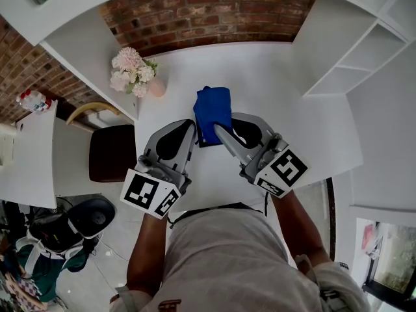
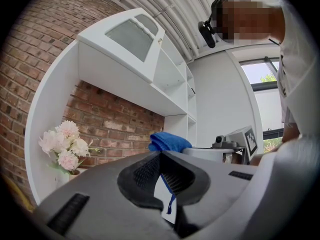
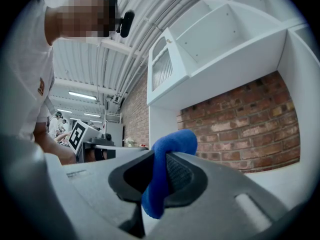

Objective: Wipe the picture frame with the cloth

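Blue cloth [image 1: 213, 109] rests on the white surface [image 1: 273, 70], between both grippers. Right gripper [image 1: 217, 129] fingers are closed on its fold. Left gripper [image 1: 192, 124] fingers are fully together, pinching its thin edge.

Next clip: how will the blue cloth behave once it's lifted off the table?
Probably floppy: the blue cloth bulges and droops where the right gripper pinches it. Likely light, since one small pinch gathers it. Its folded layers may fall open once raised off the table.
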### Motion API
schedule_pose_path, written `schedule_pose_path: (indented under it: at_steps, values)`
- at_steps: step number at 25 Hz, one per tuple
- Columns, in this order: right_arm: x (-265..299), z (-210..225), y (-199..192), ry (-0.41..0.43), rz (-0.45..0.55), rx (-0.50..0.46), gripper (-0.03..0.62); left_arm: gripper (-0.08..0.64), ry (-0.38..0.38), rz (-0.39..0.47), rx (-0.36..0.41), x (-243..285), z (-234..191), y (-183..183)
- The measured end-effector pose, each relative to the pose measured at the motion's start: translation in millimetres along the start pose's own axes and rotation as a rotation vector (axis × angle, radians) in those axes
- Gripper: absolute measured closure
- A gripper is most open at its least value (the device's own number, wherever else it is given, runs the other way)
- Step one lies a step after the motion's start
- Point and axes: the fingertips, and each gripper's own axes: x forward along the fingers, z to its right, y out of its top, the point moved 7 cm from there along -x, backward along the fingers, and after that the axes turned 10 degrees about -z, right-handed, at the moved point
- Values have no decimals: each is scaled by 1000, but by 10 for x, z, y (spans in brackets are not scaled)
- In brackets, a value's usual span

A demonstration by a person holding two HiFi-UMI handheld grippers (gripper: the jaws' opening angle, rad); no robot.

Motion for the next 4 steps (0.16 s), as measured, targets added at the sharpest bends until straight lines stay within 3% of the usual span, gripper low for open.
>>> schedule_pose_path:
  at_steps: [4]
  values:
    - [-11, -1, -3, -5, 3, 1, 545, 560, 0, 1, 0, -9, -1, -8]
